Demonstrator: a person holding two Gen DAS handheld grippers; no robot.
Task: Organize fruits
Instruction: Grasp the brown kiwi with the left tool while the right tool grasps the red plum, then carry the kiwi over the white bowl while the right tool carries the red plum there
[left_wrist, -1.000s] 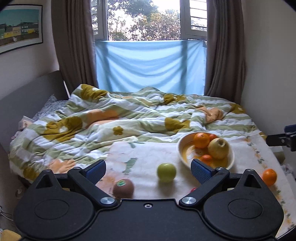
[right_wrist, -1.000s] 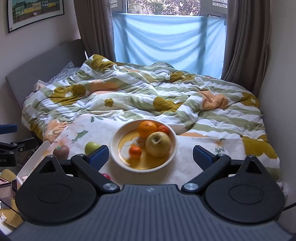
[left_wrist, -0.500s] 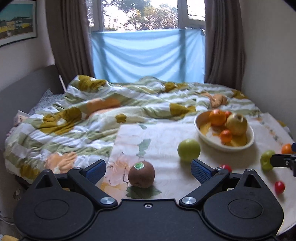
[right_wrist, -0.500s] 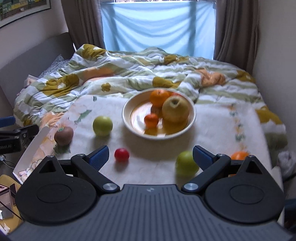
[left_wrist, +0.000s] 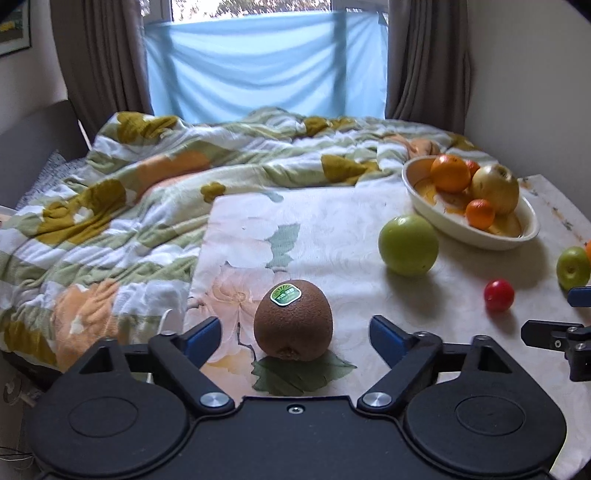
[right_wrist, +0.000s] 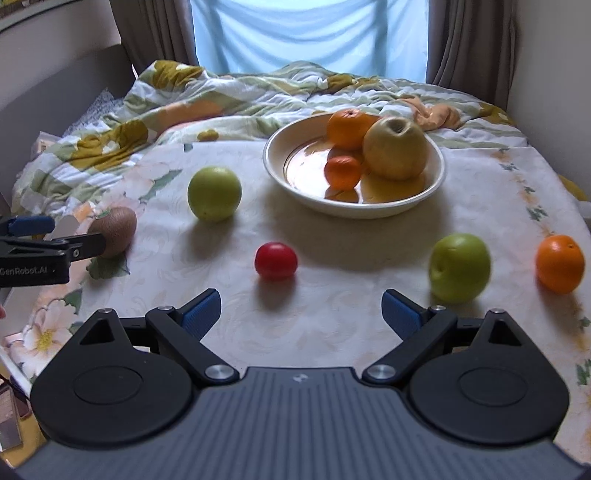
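Broadly, a rumpled floral duvet (left_wrist: 155, 192) covers the bed behind a counter (right_wrist: 332, 317) spread with a pale flowered cloth, and near the counter's far edge stands a cream bowl (right_wrist: 436, 184) already holding a yellow apple (right_wrist: 395, 147) and two oranges. Loose fruit lies on the cloth: a green apple (right_wrist: 214, 192) toward the left, another green apple (right_wrist: 460, 267) and an orange (right_wrist: 559, 264) toward the right edge, a small red fruit (right_wrist: 276, 259) in the middle, and a kiwi (left_wrist: 293, 319) near the left near corner. The left hand-held gripper (left_wrist: 294, 334) brackets the kiwi, its jaws closing but not yet touching the skin. The right hand-held gripper (right_wrist: 301, 312) hangs open and empty near the front edge, the red fruit just beyond it. To do this step well, I would centre the pads on the kiwi's widest part, close gently so the soft fruit neither bruises nor rolls, then lift clear before moving toward the bowl. A third fruit behind the bowl's oranges is mostly hidden, the counter's right edge is cut off in the left view, and the kiwi sticker's print is unreadable.
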